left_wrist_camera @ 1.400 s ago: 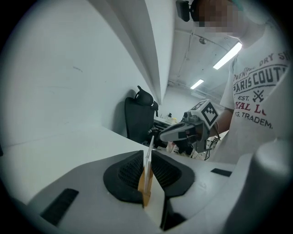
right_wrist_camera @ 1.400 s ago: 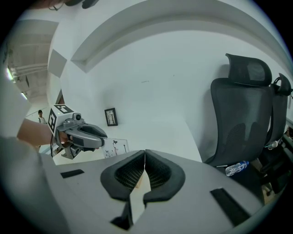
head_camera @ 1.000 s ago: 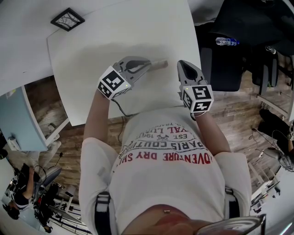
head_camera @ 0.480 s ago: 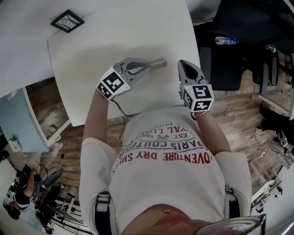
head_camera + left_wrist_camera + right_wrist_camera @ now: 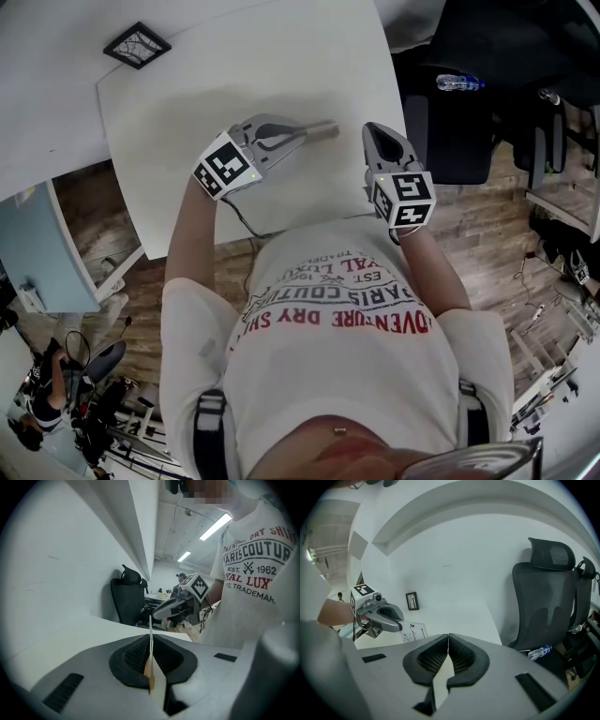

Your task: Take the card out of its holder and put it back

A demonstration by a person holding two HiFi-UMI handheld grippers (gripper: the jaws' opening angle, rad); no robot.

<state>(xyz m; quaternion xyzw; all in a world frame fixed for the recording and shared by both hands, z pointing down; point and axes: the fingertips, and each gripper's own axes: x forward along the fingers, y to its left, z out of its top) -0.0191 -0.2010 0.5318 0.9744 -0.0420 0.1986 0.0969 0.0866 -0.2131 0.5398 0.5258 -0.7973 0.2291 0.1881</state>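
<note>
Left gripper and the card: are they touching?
Touching. The left gripper view shows the card edge-on, clamped in the closed left gripper.

The grey left gripper (image 5: 300,134), clamping the thin pale card (image 5: 324,127), is rolling slightly and edging left.

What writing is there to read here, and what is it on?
"DRY SHI": on the T-shirt, cut off.
"PARIS COUTUR": same shirt, cut off.
"EST. 1962": same shirt.
Card in the left claw: print too small to read.
Bottle label: unreadable.
</note>
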